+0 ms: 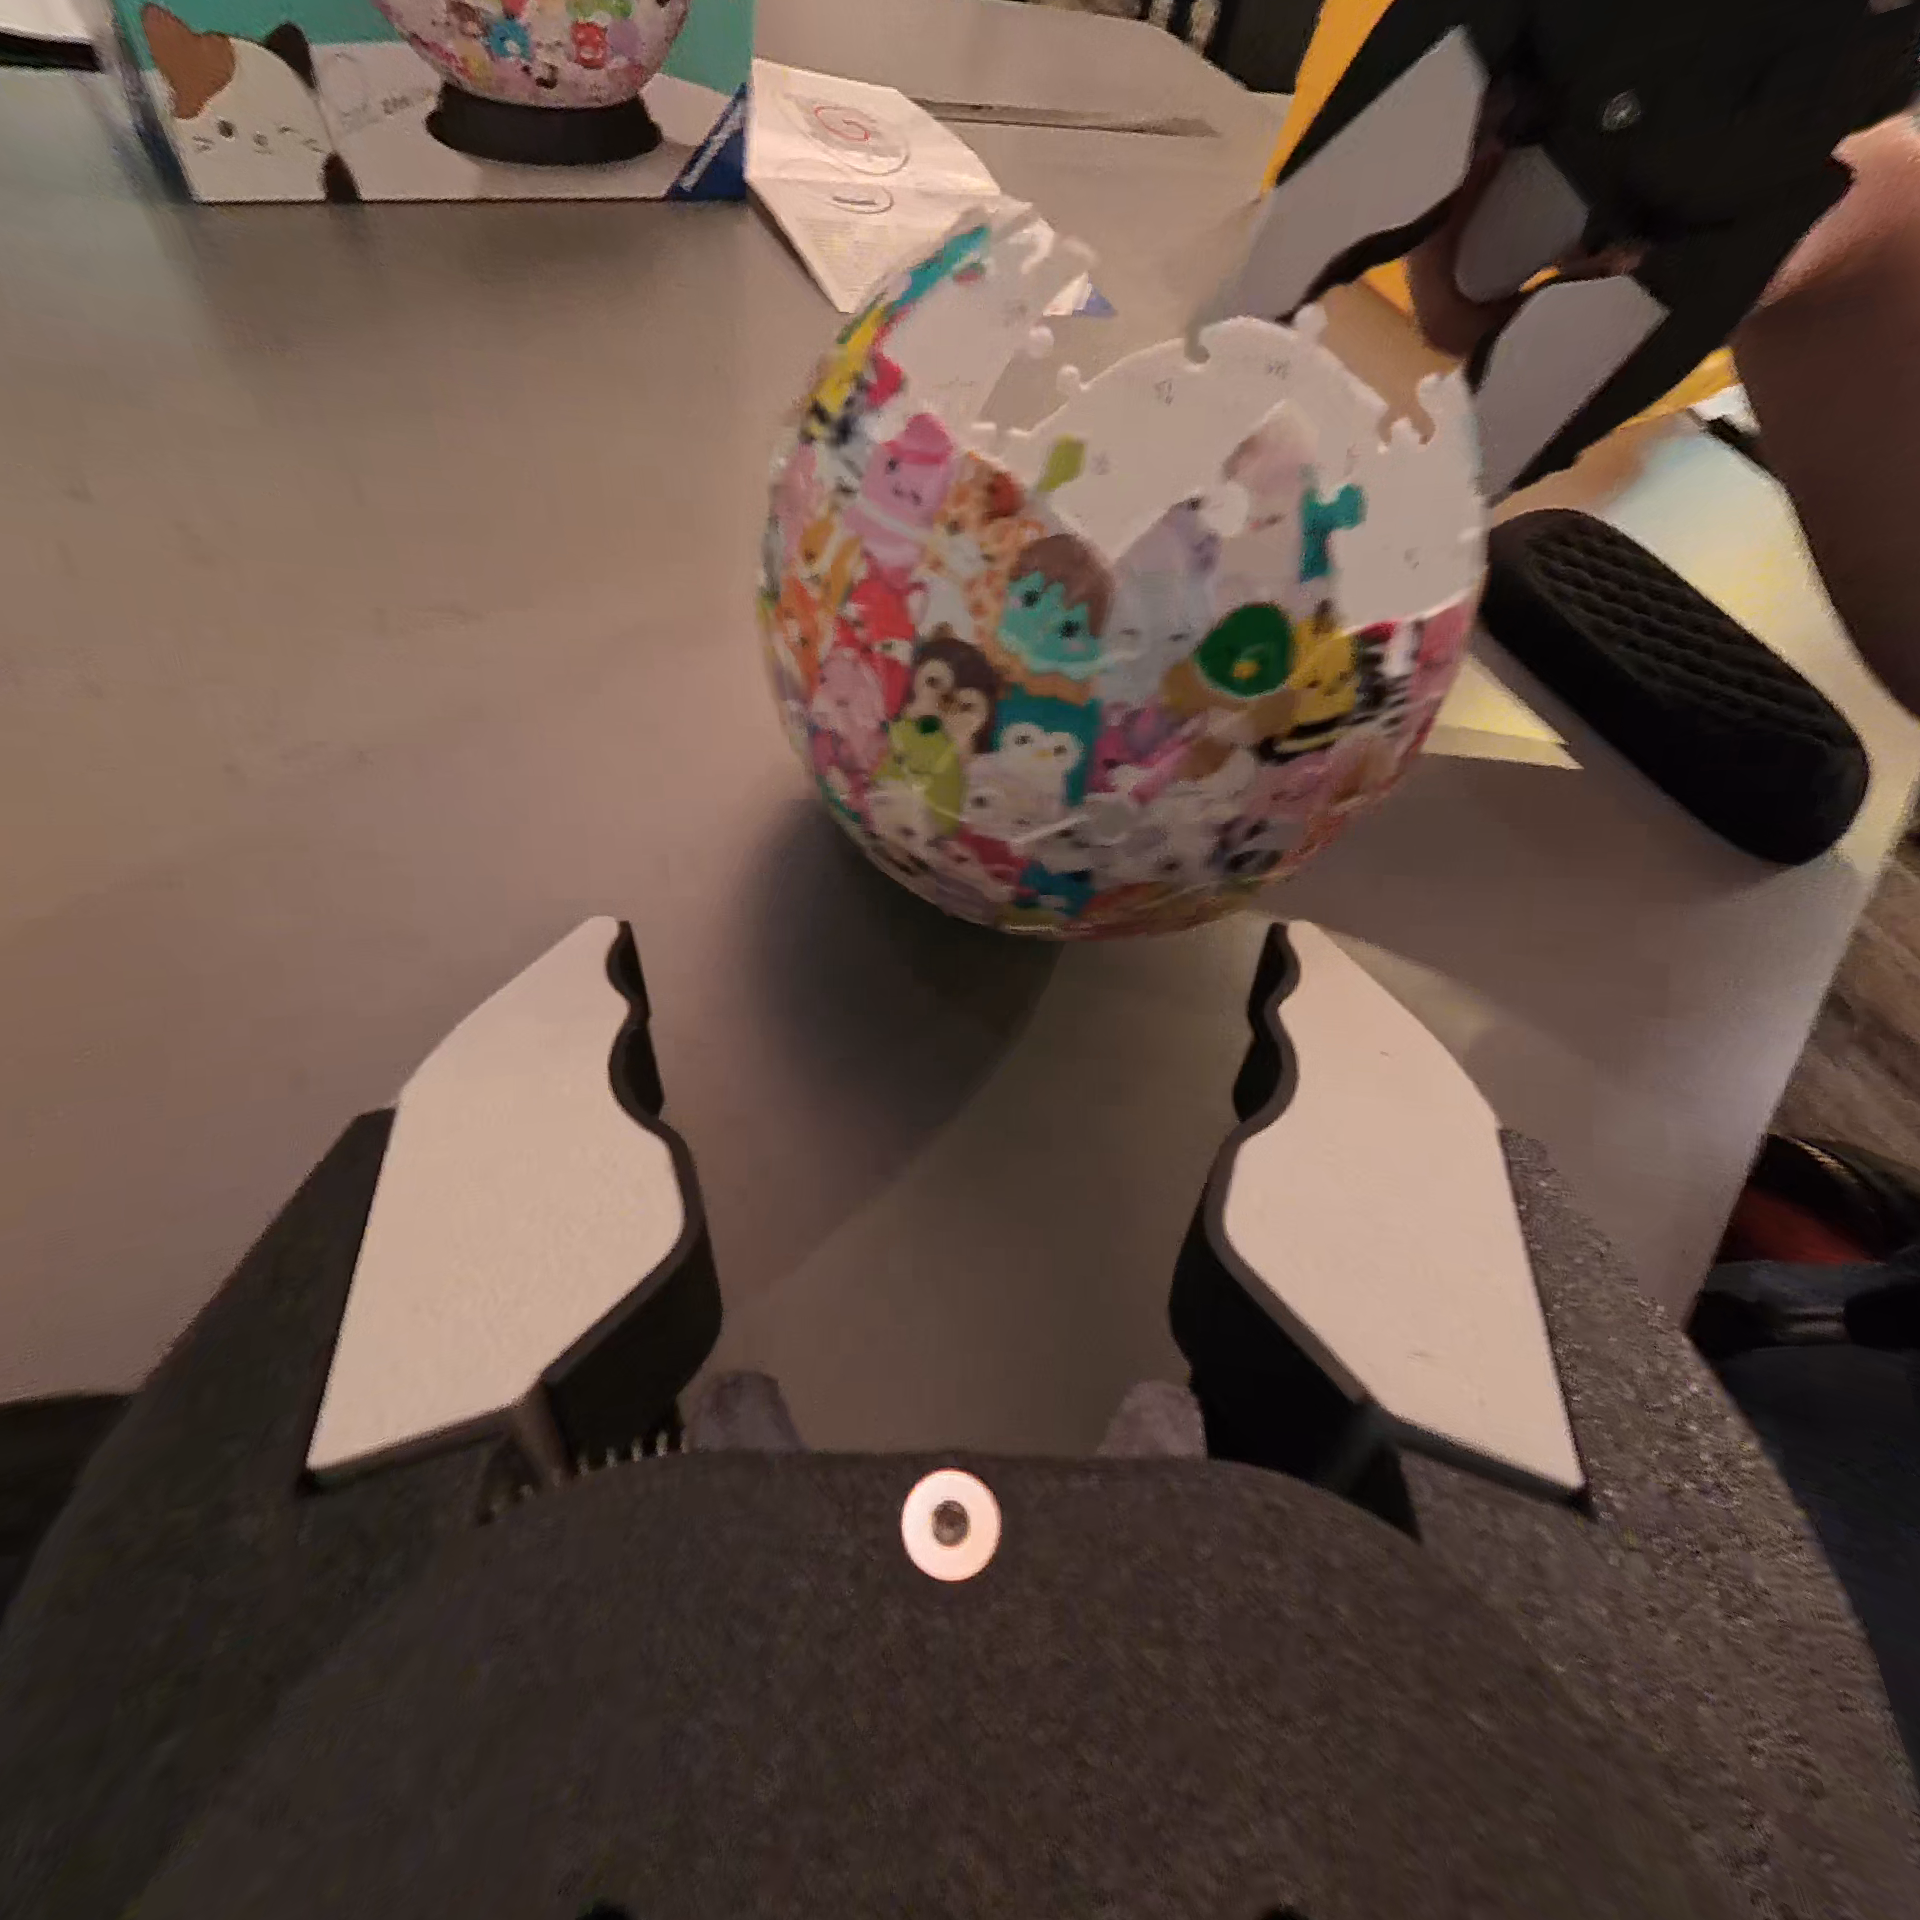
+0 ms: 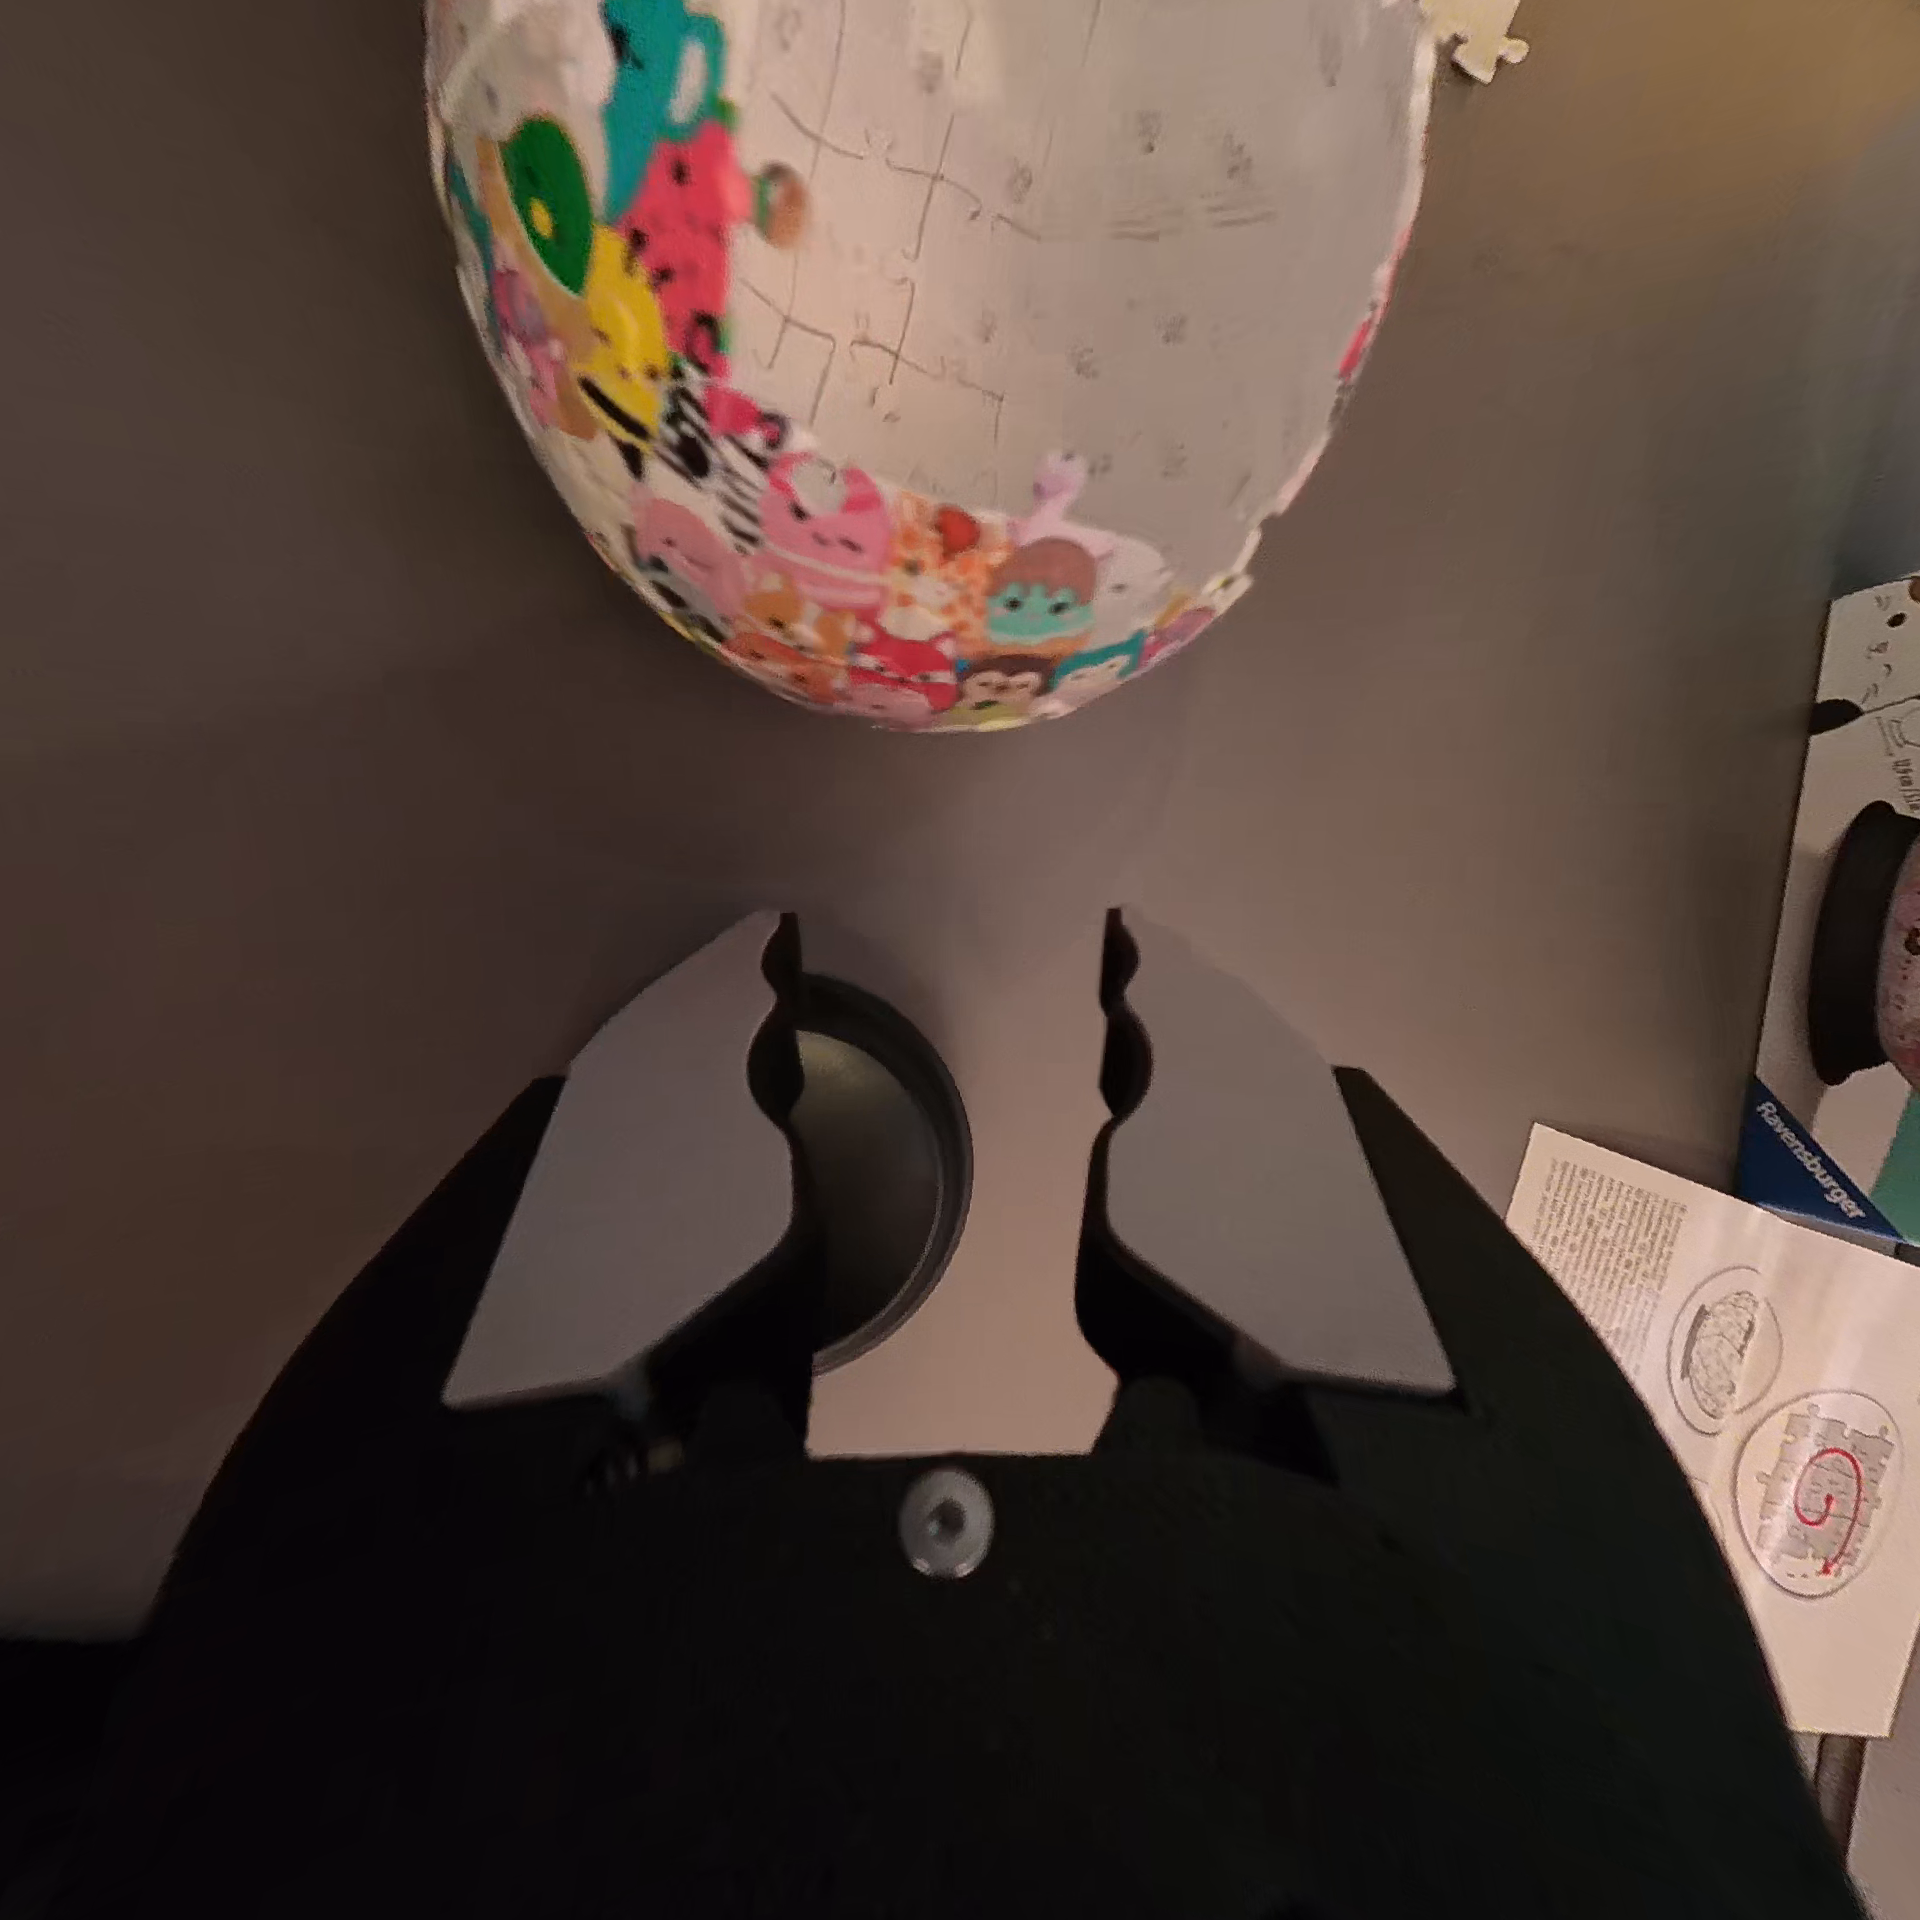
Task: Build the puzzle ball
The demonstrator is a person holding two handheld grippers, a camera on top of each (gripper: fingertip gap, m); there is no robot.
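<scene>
The partly built puzzle ball (image 1: 1091, 665) rests on the grey table (image 1: 364, 623). Its lower part shows colourful cartoon pictures. Its top is open, with a white inside and a jagged rim. My left gripper (image 1: 951, 935) is open and empty, just in front of the ball, apart from it. My right gripper (image 1: 1361, 301) is at the ball's far right side by the rim, jaws apart. In the right wrist view the right gripper (image 2: 951, 925) is open and empty, with the ball (image 2: 935, 364) ahead of it. A dark round stand (image 2: 883, 1174) lies under its left finger.
The puzzle box (image 1: 436, 104) stands at the back left, with a paper leaflet (image 1: 862, 156) next to it. Both show in the right wrist view, box (image 2: 1860, 935) and leaflet (image 2: 1714, 1403). A black ribbed oblong object (image 1: 1673, 686) lies right of the ball. A loose piece (image 2: 1486, 31) lies beside the ball.
</scene>
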